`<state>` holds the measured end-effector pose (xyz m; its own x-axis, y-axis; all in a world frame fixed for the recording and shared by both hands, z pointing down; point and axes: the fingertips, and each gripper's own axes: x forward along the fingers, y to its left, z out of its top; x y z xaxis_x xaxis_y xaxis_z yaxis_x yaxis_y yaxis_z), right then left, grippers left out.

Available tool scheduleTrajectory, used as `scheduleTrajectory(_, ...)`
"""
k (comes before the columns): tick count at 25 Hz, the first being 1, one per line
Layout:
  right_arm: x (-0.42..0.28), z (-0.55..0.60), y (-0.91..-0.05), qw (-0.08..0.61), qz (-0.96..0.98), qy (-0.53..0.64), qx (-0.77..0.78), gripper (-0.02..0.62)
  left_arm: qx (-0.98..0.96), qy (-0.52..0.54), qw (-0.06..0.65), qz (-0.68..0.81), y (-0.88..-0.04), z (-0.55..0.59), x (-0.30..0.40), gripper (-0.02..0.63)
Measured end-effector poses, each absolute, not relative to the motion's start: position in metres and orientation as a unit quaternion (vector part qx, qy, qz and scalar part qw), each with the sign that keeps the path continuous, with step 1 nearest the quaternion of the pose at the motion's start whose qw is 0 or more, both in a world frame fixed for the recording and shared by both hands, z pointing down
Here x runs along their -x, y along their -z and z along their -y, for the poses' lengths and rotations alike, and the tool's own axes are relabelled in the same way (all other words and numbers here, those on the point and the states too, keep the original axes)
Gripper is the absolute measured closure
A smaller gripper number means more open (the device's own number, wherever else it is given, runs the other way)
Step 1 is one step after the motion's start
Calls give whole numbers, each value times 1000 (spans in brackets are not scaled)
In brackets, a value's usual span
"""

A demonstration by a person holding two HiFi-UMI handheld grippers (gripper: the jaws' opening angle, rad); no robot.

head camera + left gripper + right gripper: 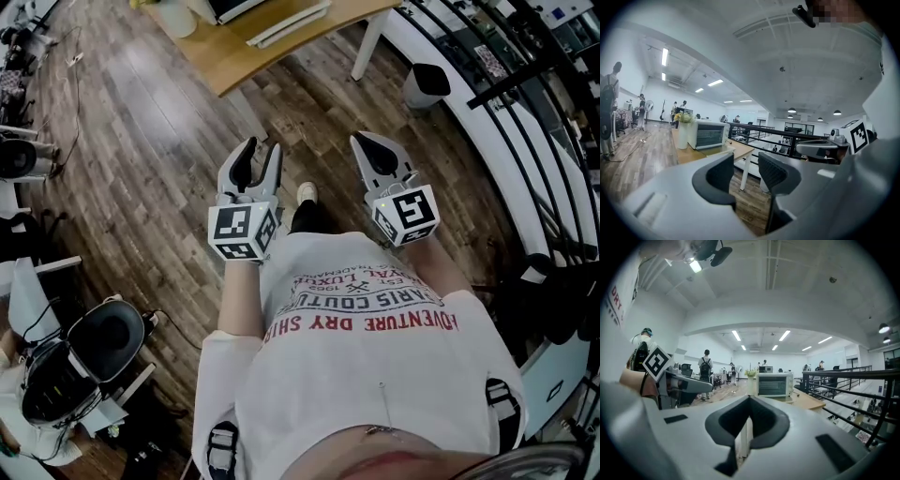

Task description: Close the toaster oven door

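The white toaster oven (708,134) stands on a wooden table (736,151) some way ahead of me, and its door (715,149) seems to lie folded down flat in front. The right gripper view shows the oven (774,384) straight ahead as well. In the head view only the oven's edge (246,7) shows at the top. My left gripper (261,155) is held at chest height, open, with nothing between its jaws (746,168). Beside it, my right gripper (377,150) is shut and empty (749,401). Both are well short of the table.
A white vase of flowers (683,133) stands next to the oven. A white bin (427,84) and a black railing (511,89) lie to the right. An office chair (105,339) and a seated person are at lower left. People stand far off across the wood floor (141,141).
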<state>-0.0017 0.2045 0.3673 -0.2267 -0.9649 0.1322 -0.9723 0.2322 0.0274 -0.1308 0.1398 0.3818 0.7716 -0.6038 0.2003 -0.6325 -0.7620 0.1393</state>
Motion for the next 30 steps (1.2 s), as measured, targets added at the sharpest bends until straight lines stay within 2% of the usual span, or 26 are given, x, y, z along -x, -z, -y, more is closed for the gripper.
scheduleTrajectory(13, -33, -32, -361, 76, 772, -19, -631, 606, -939, -83, 104, 316, -389, 33, 100, 456)
scheduleTrajectory(30, -64, 112, -391, 98, 826, -39, -553, 606, -905, -83, 126, 397, -413, 131, 76, 456)
